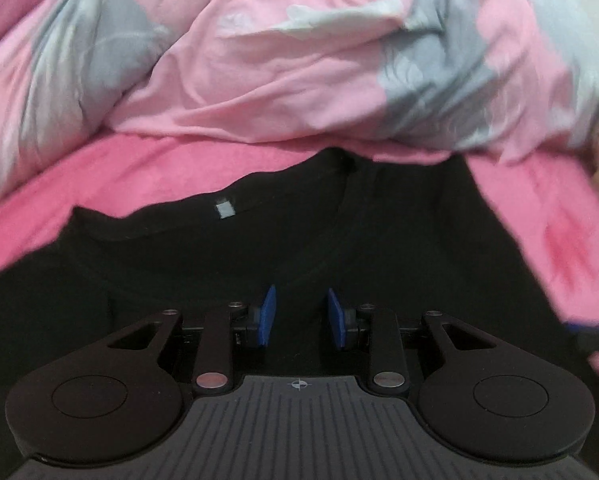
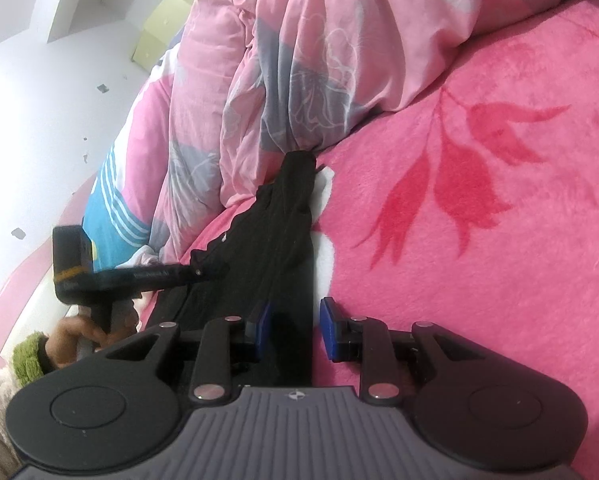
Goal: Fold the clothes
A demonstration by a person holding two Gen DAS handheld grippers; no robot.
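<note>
Blue pads of the left gripper (image 1: 301, 316) stand apart, nothing between them, directly over the black shirt (image 1: 259, 248) that lies on the pink blanket (image 1: 147, 168). From this claw the shirt spreads forward, its neckline and grey label (image 1: 224, 210) ahead and slightly left, collar end pointing toward the crumpled pink-and-grey duvet (image 1: 299, 60).

In the right wrist view, the right gripper (image 2: 295, 330) is likewise parted and empty, straddling the shirt's straight edge. From there the shirt runs as a long band away toward the duvet. My judgement: both claws sit equally near; whether this is a fold forming or one laid down, I cannot tell.
</note>
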